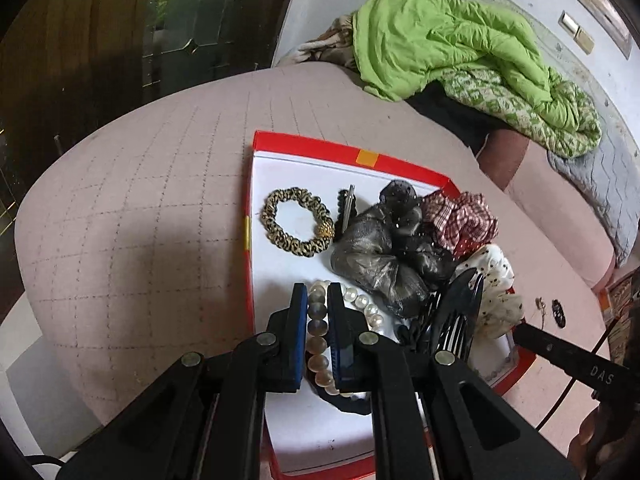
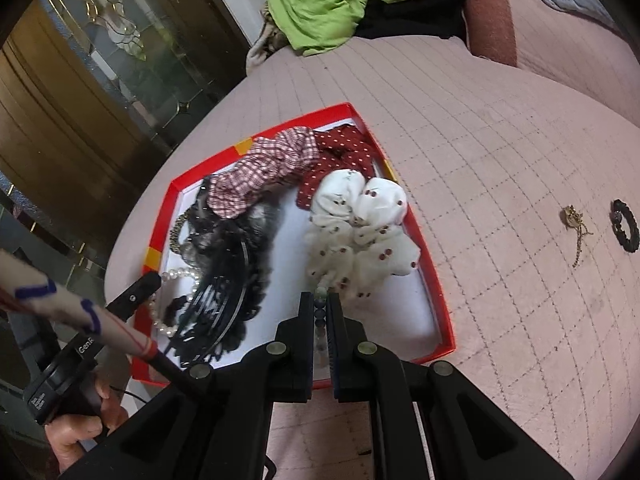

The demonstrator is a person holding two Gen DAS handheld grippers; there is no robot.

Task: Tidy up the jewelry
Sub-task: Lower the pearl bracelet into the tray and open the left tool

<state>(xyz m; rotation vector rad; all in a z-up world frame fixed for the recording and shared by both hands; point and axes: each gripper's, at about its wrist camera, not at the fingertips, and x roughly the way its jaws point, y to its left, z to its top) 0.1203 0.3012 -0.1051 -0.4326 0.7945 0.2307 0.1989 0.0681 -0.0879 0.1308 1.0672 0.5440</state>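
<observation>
A red box (image 1: 400, 162) with a white floor lies on the pink bed cover. My left gripper (image 1: 316, 292) is shut on a pearl bracelet (image 1: 318, 336), low over the box's near left part. The pearls (image 2: 180, 274) also show in the right wrist view, beside the left gripper's finger (image 2: 140, 288). My right gripper (image 2: 320, 298) is shut on a thin strand of small dark beads (image 2: 320, 322) just in front of the white dotted scrunchie (image 2: 360, 232). Inside the box (image 2: 436, 280) lie a leopard-print scrunchie (image 1: 298, 220), grey-black scrunchies (image 1: 384, 256), a red checked scrunchie (image 2: 264, 168) and a black comb clip (image 2: 216, 304).
On the pink quilted cover (image 2: 500, 140), right of the box, lie a small gold chain piece (image 2: 574, 220) and a black ring (image 2: 624, 222). A green quilt (image 1: 460, 48) is heaped at the back. A wood and glass door (image 1: 80, 60) stands to the left. A hand (image 2: 76, 428) holds the left gripper's handle.
</observation>
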